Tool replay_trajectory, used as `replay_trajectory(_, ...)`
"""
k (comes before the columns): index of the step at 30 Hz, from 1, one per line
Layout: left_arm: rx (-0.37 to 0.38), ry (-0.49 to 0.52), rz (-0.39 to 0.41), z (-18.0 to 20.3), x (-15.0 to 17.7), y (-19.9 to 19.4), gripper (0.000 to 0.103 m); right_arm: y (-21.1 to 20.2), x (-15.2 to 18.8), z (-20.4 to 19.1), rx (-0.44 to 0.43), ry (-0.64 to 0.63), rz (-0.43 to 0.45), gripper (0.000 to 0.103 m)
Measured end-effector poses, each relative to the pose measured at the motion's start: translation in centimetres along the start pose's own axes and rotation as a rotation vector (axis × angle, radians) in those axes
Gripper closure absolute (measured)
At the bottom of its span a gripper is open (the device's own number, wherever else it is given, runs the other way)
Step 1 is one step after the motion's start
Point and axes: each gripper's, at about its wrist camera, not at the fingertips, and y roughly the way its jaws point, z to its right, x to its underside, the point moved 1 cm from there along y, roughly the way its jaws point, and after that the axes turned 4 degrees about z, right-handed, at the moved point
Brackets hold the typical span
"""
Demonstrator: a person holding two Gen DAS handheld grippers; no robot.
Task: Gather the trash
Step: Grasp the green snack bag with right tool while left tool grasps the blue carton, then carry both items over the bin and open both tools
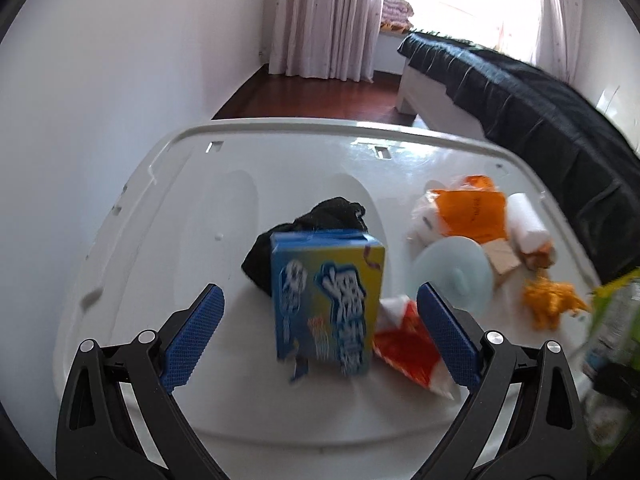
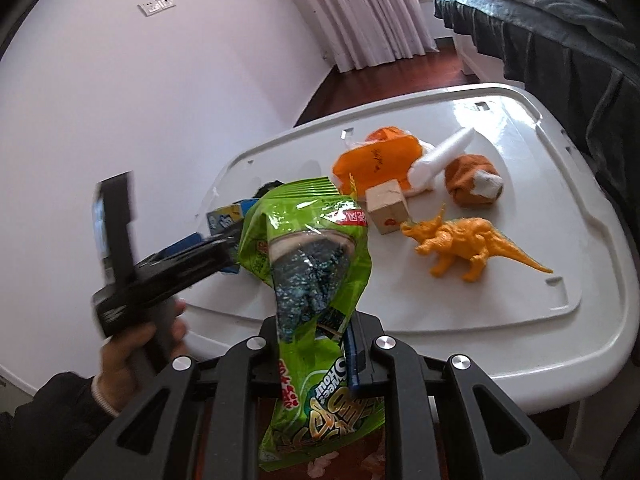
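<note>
- The right gripper [image 2: 320,344] was clenched on a green snack bag [image 2: 308,264] (lifted above the table's [image 2: 560,360] near edge).
- The left gripper [image 1: 320,332] hung released over a blue box [image 1: 326,300] mid-table.

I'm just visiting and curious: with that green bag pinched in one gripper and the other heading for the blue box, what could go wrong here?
1. The right gripper pinches the green snack bag by a thin crumpled fold; the slick film might slip out.
2. The open left gripper straddles the upright blue box; a nudge could topple it onto the red-and-white wrapper.
3. The orange dinosaur toy lies among the trash and might be grabbed by mistake.
</note>
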Motion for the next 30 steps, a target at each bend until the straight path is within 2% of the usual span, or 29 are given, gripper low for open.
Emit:
replay_trajectory(3,-0.026,0.004,-0.011,0.2,-0.2,1.3,0.008,0.2,-0.3,-0.3,-0.01,0.003,-0.002,0.083)
replay_trajectory(6,-0.022,-0.024,-0.03,0.0,-0.1,2.2,0.009,0.5,-0.4,-0.4,-0.014,0.01,-0.008,0.083)
replay_trajectory(7,-0.027,-0.034,-0.027,-0.1,-0.1,2.3,0.011,0.6,-0.4,-0.4,-0.014,0.01,-0.008,0.083)
replay_trajectory(9,-0.04,-0.045,-0.035,-0.3,0.0,2.8,0.038,0.6,-0.5,-0.4,-0.009,0.011,-0.008,0.083)
replay_trajectory(10,-0.044,-0.041,-0.064,-0.4,0.1,3.3,0.05,0.6,-0.5,-0.4,-0.008,0.013,-0.009,0.083)
replay_trajectory(16,-0.049,0.002,-0.019,0.1,0.5,2.4,0.051,1.1,-0.4,-0.2,-0.001,0.018,-0.02,0.083)
replay_trajectory(22,-0.07,0.027,-0.007,0.3,0.7,1.7,0.051,1.3,-0.3,-0.3,0.011,0.022,-0.018,0.083)
replay_trajectory(30,-0.124,0.071,0.078,0.8,-1.5,-2.0,0.051,1.4,-0.9,-1.1,0.053,0.022,0.027,0.083)
